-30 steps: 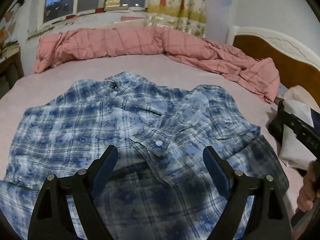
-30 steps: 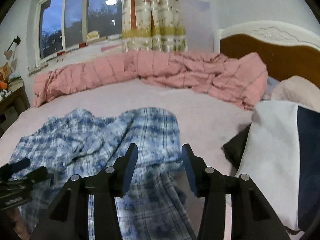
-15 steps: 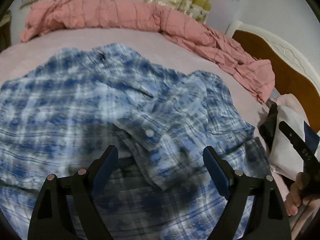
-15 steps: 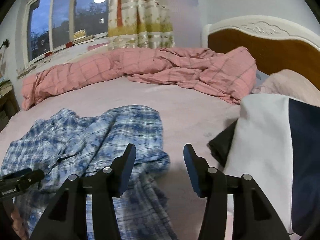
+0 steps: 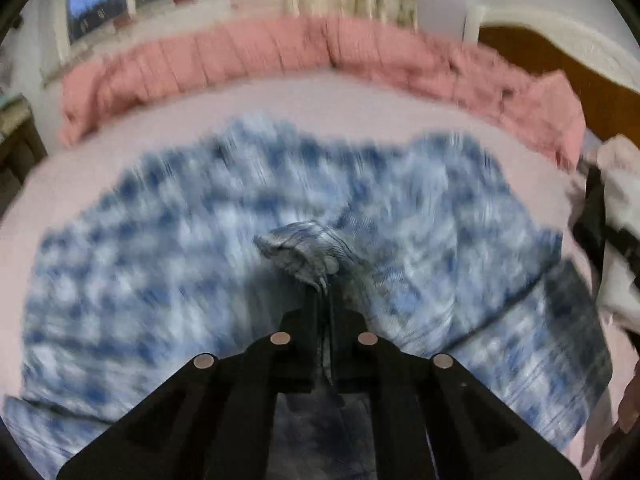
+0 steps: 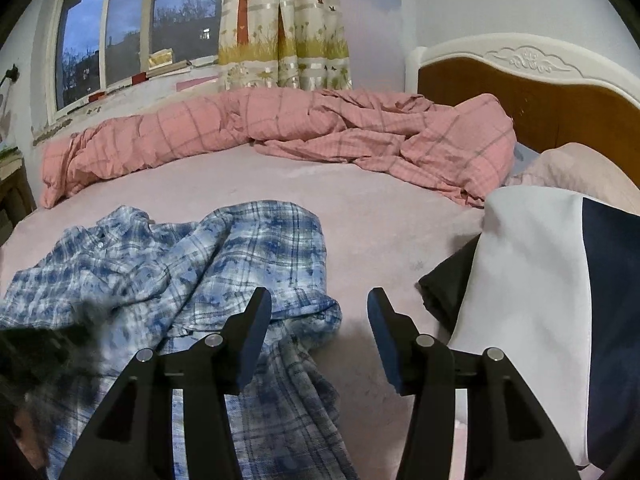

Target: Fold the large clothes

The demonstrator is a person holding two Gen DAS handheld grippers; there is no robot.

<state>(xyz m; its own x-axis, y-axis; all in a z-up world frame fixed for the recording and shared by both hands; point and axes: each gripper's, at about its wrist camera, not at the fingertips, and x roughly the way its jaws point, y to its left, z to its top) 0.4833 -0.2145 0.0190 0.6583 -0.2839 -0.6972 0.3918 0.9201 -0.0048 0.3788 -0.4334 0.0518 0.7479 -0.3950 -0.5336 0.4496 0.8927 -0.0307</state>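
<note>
Blue plaid shirt [image 5: 240,220] fold pinched in left fingers [image 5: 308,312] — right fingers [image 6: 384,344] apart, empty

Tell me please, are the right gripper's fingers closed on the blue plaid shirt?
No, the right gripper stands open above the pink bed sheet, with the blue plaid shirt beside its left finger, ungripped.

Both wrist views low over bed [image 6: 380,216], facing window (left blurred), sharing shirt [image 5: 200,248]

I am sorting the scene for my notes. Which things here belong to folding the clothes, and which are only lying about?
For the job:
- blue checked shirt
- left tool, shut on a bunch of the shirt
- right tool, open, holding nothing

Only lying about:
- pink quilt
- white and dark cloth
- curtain
</note>
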